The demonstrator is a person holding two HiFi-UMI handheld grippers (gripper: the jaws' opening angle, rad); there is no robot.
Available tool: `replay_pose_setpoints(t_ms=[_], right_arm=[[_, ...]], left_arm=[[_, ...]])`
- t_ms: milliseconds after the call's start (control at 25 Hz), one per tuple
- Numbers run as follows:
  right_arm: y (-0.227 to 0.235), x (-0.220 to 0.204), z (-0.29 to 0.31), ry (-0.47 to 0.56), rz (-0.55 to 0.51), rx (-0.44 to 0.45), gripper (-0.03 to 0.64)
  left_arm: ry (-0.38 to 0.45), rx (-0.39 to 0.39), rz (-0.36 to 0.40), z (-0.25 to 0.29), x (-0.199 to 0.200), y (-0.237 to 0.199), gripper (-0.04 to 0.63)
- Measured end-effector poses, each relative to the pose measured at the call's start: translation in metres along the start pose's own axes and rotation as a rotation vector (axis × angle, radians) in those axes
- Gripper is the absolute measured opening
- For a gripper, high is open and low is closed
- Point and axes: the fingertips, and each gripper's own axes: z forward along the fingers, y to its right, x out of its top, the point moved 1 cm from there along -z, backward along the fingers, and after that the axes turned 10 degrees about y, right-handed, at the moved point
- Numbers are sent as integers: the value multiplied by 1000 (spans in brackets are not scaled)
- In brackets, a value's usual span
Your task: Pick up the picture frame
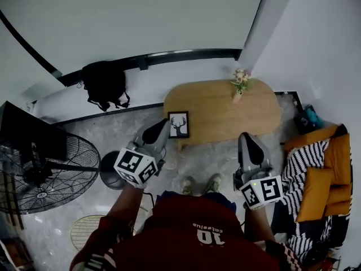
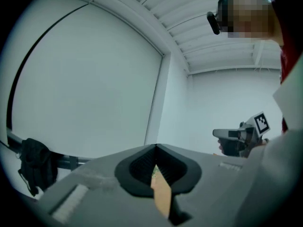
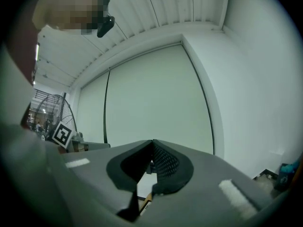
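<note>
The picture frame (image 1: 179, 124), black with a deer-head print on white, stands at the left front edge of the oval wooden table (image 1: 225, 114). My left gripper (image 1: 154, 131) is held level just left of the frame, short of it, with its jaws shut and nothing between them. In the left gripper view the left gripper (image 2: 155, 149) shows only a thin strip of the table (image 2: 162, 193) through the slit between its jaws. My right gripper (image 1: 249, 138) is level in front of the table's right part, its jaws together and holding nothing. The right gripper view shows the right gripper (image 3: 152, 145) closed at the tips.
A small vase of flowers (image 1: 241, 84) stands at the table's far edge. A black bag (image 1: 104, 84) hangs by the wall at the left. A large floor fan (image 1: 45, 174) stands at the left. A sofa with a striped throw and orange cushions (image 1: 316, 179) is at the right.
</note>
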Motion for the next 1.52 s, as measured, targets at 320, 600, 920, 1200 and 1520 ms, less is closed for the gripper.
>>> replay_pose_setpoints(t_ms=[320,600,920,1200,1520], right_arm=[[6,-9,9,-5,0,18,-2],[4,-13,12,28,-83,65,-2],[12,-53,23,-18,-135,172,-2],[32,-115,39,-90,-62,162,-2],[30,-183,30,-195,0,124,-2]], left_arm=[[9,6,62,12,-3,-1,61],[20,33,-225,15,-47,-27,165],[-114,151,-398,17,-159,-83,170],[-224,268,-532,5,-291,-141,170],[-380,370,-612,-10,-425,-189,170]])
